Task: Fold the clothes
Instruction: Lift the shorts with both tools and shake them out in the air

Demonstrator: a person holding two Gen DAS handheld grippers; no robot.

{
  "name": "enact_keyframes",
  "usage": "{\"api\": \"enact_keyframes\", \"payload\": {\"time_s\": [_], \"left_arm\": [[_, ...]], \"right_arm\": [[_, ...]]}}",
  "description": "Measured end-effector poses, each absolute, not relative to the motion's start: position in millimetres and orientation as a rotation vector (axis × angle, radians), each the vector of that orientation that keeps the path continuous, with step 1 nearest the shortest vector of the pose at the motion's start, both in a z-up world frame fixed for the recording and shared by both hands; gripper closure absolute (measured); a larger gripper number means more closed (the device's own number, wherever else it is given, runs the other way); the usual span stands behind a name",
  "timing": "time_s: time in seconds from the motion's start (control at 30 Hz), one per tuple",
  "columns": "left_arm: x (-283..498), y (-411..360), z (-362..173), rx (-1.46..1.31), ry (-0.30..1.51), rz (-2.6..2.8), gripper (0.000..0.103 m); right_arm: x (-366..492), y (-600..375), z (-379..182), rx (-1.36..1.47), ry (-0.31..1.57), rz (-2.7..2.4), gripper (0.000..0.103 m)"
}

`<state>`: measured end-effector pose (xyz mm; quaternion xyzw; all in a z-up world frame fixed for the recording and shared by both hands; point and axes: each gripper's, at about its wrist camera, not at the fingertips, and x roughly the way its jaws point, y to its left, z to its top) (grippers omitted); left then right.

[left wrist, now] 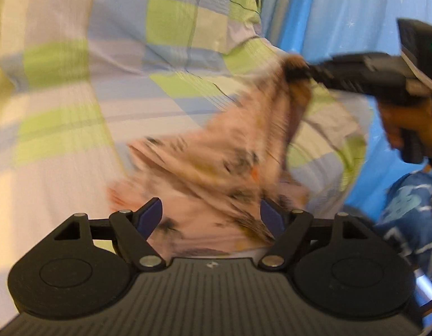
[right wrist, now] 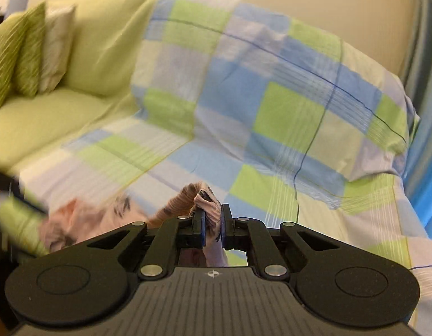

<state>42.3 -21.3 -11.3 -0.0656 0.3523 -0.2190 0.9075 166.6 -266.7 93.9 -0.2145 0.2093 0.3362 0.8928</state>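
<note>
Fabric of the pink printed garment (left wrist: 216, 162) hangs in a slope from the right gripper (right wrist: 213, 229), whose fingers are pinched tight on a bunched edge of it, down to the checked sheet (right wrist: 272, 112) that covers the sofa (right wrist: 84, 64). In the left wrist view that right gripper (left wrist: 294, 71) is raised to the right, a hand (left wrist: 398, 123) on its handle, with the cloth trailing from it. The left gripper (left wrist: 213, 215) has its fingers spread wide and holds nothing; the low end of the garment lies between and just ahead of its blue pads (left wrist: 151, 215). The step in hand looks to be spreading the piece before folding, so the left side should close on a clear single edge or corner, not a wad, opposite the held one. Both frames are blurred, so which part of the garment is pinched cannot be told. Once both corners are held, draw them apart until the cloth is taut and lay it flat on the sheet.
</note>
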Motion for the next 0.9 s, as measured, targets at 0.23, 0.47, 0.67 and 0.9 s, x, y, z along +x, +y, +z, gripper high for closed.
{"api": "enact_keyframes", "payload": {"time_s": [0.23,0.47,0.67,0.9], "left_arm": [[63.2,-87.7,-48.3,-0.093,0.814,-0.487,0.027],[63.6,-111.3,-60.3,0.057,0.817,-0.386,0.095],[37.6,-57.8,3.8,0.147,0.650,-0.361,0.097],[-7.9,-10.2,141.8,0.484,0.366,-0.313,0.097]], "right_arm": [[183.8,-272.8,90.3,-0.390,0.431,0.679,0.095],[181.4,-291.5,91.5,-0.335,0.418,0.639,0.096],[145.6,-320.1,119.0,-0.280,0.326,0.586,0.096],[64.7,-332.3,171.5,-0.204,0.169,0.594,0.096]]}}
